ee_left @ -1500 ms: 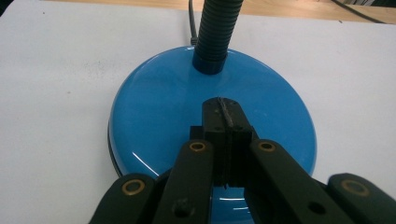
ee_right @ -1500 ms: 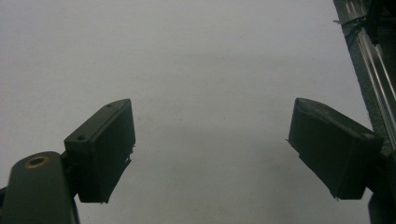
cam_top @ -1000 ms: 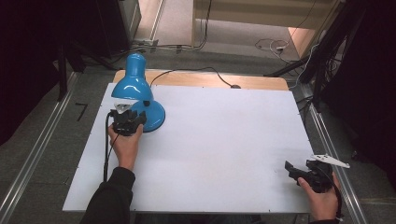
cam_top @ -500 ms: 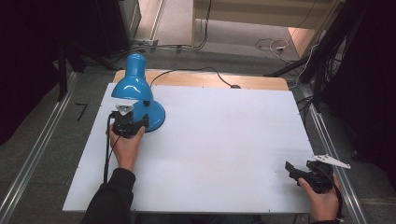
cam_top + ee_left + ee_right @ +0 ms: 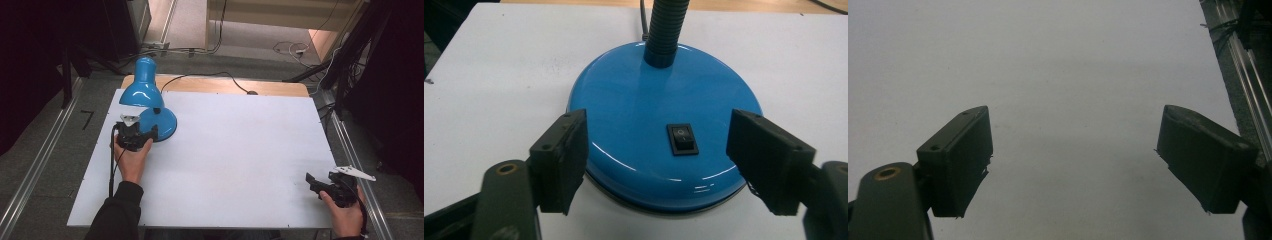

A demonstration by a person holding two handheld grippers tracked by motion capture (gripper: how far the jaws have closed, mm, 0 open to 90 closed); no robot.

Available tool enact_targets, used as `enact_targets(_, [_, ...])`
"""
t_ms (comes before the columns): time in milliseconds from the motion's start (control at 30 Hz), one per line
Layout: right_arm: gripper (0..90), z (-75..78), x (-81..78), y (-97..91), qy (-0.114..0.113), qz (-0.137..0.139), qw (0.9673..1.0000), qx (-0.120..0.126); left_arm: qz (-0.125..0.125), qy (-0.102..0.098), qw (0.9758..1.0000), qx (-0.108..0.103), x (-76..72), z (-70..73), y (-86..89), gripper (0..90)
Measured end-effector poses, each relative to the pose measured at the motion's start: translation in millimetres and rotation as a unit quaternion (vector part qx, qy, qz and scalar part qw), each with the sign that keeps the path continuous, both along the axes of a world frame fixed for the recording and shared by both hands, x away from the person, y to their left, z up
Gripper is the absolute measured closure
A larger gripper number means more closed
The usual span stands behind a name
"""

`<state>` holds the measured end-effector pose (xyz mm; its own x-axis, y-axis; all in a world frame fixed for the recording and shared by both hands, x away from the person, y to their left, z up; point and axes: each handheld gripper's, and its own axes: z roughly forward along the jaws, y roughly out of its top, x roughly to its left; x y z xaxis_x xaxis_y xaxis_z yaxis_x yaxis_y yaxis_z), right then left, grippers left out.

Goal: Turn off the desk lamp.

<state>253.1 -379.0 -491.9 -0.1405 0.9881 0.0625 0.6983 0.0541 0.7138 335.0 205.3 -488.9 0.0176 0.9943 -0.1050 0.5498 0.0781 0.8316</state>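
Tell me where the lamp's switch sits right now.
In the left gripper view the black rocker switch sits on the blue lamp base, near its front edge, right of centre between the open jaws.

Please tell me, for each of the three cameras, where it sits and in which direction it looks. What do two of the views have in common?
High view: sits above the person's side, looks forward and down on the white table; both forearms, left hand-held gripper and right hand-held gripper show.
Left gripper view: rides the left hand-held gripper, looks along its spread jaws at the blue lamp base and its black switch.
Right gripper view: rides the right hand-held gripper, looks down at bare table.
Shared: the high and left gripper views both show the lamp base.
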Motion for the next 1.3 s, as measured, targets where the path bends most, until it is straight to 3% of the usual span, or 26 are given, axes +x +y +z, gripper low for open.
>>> enact_targets(1300, [13.1,1.8,-1.4,-0.8,-0.007,0.003,1.0,-0.006,-0.004,-0.001,1.0,0.007,-37.9,6.5,8.7,21.6])
